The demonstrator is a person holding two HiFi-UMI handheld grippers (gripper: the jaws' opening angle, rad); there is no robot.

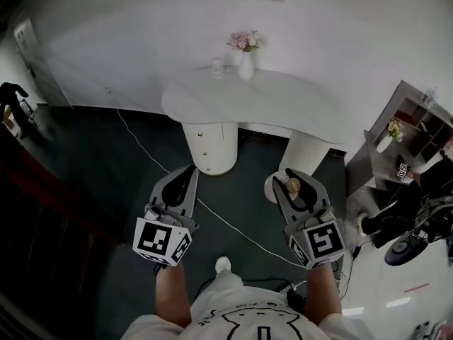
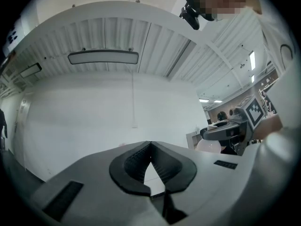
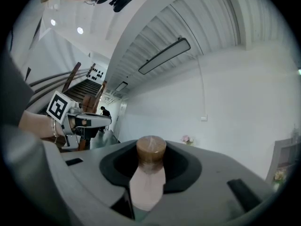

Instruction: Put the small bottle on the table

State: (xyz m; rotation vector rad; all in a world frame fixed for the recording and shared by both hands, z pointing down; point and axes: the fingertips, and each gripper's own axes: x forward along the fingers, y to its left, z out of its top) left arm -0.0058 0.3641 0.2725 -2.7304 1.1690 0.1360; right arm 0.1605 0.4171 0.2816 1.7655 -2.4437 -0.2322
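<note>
My right gripper point(image 1: 294, 188) is shut on a small pale bottle point(image 3: 146, 182) with a brown wooden cap point(image 3: 151, 150); the cap point(image 1: 292, 185) sticks out past the jaws in the head view. The right gripper point(image 3: 151, 166) points up toward the far wall. My left gripper point(image 1: 185, 174) hangs level with it to the left, its jaws shut with nothing between them; in the left gripper view the left gripper point(image 2: 150, 147) has its tips touching. Ahead stands the white curved table point(image 1: 283, 105), well beyond both grippers.
On the table's back edge are a white vase of pink flowers point(image 1: 245, 55) and a clear glass point(image 1: 217, 67). Two white round pedestals point(image 1: 209, 146) carry the top. A white cable point(image 1: 233, 225) crosses the dark floor. A shelf unit point(image 1: 414, 129) stands at the right.
</note>
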